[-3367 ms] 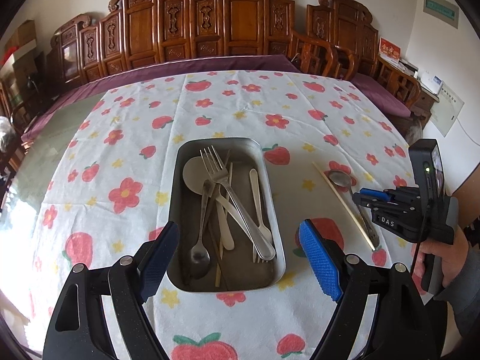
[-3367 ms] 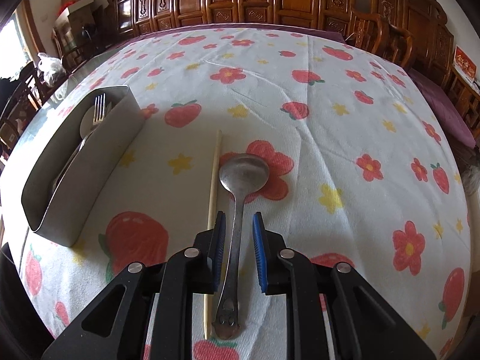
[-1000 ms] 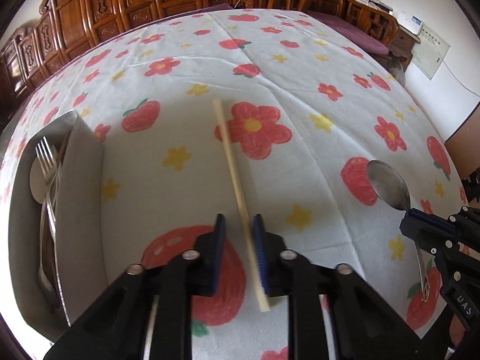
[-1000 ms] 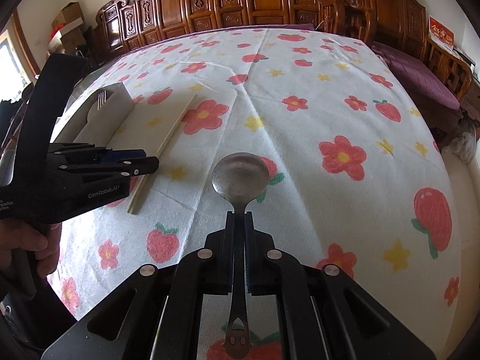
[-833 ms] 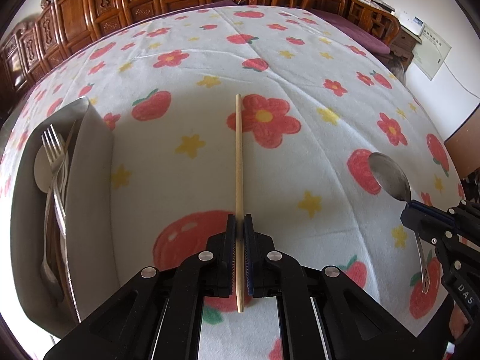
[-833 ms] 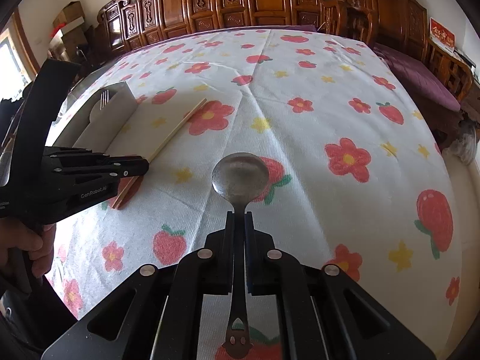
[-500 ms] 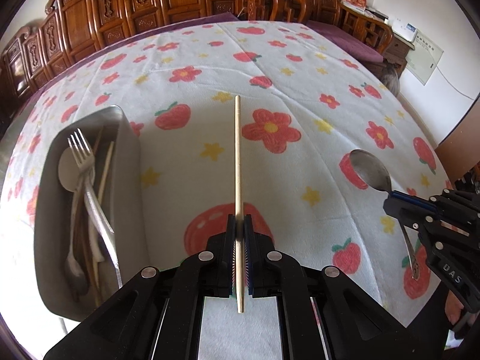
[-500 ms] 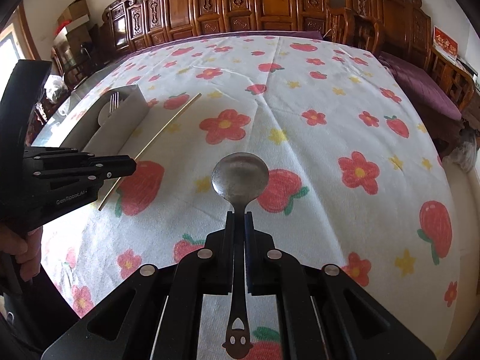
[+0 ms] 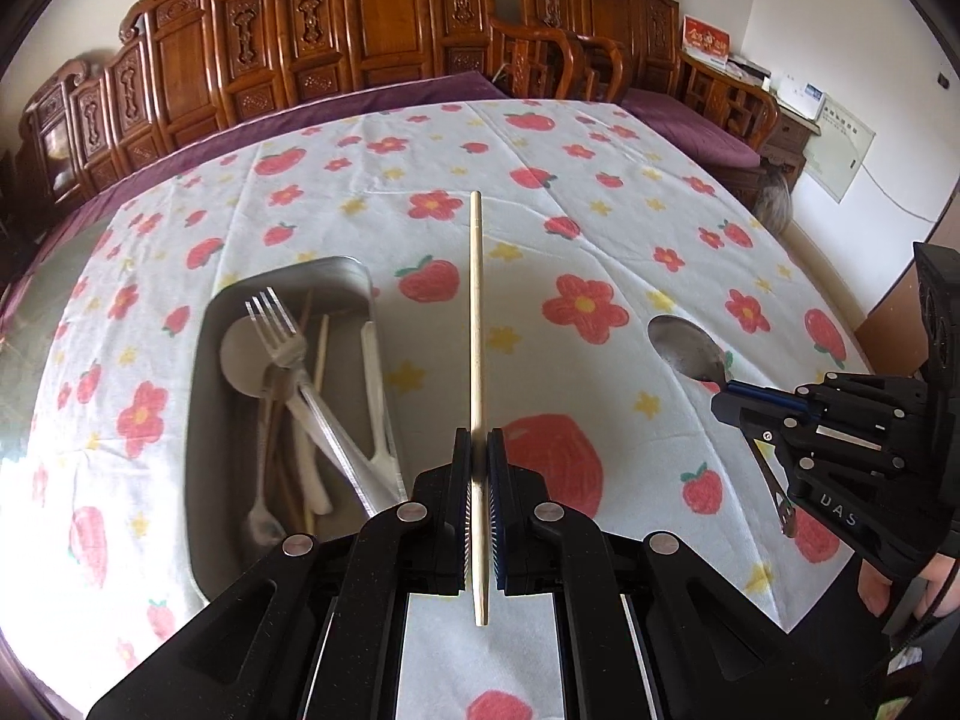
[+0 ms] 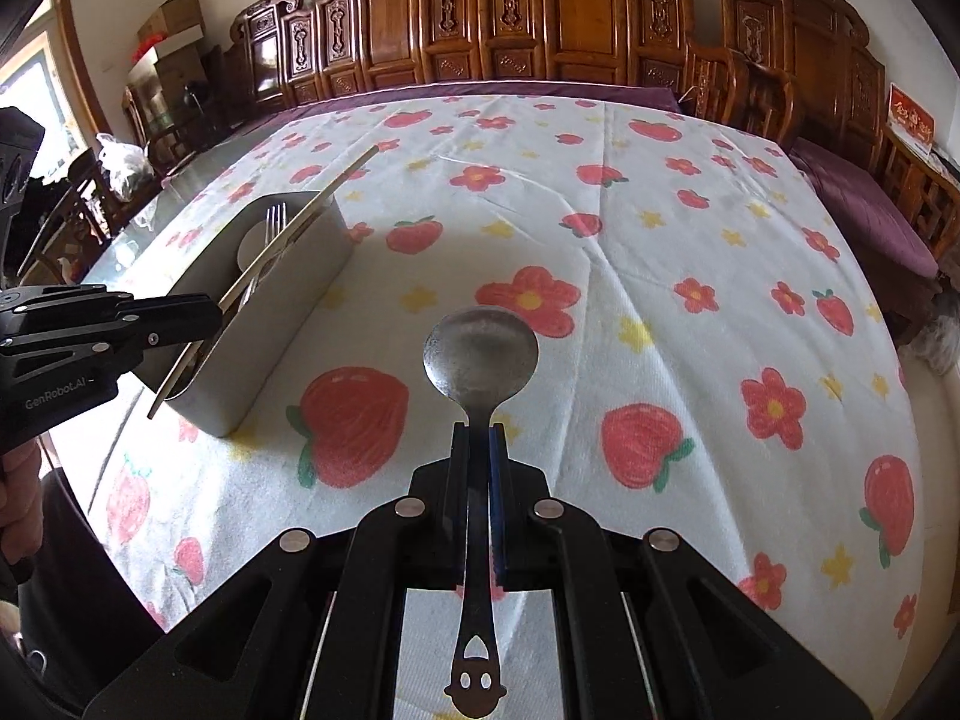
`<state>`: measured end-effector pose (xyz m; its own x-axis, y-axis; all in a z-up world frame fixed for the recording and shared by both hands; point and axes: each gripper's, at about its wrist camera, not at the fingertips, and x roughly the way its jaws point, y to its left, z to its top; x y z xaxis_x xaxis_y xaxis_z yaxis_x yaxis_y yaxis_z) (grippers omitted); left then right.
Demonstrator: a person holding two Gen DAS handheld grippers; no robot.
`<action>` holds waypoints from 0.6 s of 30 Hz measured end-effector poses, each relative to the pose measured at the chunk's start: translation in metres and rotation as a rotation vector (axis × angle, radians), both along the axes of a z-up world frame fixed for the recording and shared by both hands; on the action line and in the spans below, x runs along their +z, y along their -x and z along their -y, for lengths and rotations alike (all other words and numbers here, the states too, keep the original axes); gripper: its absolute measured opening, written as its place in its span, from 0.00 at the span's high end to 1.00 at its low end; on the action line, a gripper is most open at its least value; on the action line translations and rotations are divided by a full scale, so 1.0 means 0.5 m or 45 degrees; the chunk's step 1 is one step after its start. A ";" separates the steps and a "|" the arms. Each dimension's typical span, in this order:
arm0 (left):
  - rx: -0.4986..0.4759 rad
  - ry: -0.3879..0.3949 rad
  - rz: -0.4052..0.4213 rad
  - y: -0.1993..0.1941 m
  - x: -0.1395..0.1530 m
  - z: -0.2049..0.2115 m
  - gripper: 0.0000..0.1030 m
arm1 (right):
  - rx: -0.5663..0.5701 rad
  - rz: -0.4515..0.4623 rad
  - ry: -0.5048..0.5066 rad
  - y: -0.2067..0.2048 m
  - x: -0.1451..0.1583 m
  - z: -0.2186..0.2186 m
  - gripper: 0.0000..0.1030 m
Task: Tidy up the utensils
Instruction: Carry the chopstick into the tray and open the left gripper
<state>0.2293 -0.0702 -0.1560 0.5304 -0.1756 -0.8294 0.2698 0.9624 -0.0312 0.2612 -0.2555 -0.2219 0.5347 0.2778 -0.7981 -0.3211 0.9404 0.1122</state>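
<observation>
The left gripper (image 9: 478, 498) now pinches the chopstick (image 9: 476, 324), lifted off the tabletop (image 9: 600, 180) beside the metal tray (image 9: 204, 420); the right gripper (image 10: 478, 498) pinches the spoon (image 10: 480, 354) aloft, so both are likely tray-bound.

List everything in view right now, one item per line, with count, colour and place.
chopstick: one, pale wood, clamped in the left gripper, above the table
spoon: one, silver, clamped in the right gripper
metal tray: one, grey, on the tablecloth, left of the chopstick
utensils in tray: several, silver and pale, fork on top
tablecloth: one, white with red fruit and flowers
carved chairs: a row, brown, behind the table
left gripper: black, shut
right gripper: black, shut
</observation>
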 end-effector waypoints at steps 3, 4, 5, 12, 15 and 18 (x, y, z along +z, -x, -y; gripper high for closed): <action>0.013 0.009 0.008 0.000 0.010 -0.028 0.96 | 0.015 0.003 0.004 0.000 0.006 -0.019 0.93; 0.018 0.009 0.008 0.000 0.012 -0.037 0.96 | 0.019 0.004 0.005 0.000 0.007 -0.025 0.93; 0.025 0.005 0.011 -0.002 0.014 -0.048 0.96 | 0.023 0.006 0.005 0.000 0.009 -0.031 0.93; 0.059 -0.009 0.011 -0.013 0.015 -0.118 0.96 | 0.033 -0.001 0.003 0.002 0.006 -0.055 0.93; 0.077 -0.012 -0.004 -0.022 0.007 -0.142 0.96 | 0.036 -0.007 0.007 0.001 0.003 -0.061 0.93; 0.085 -0.024 -0.025 -0.031 -0.009 -0.156 0.96 | 0.038 -0.011 0.009 0.000 0.002 -0.065 0.93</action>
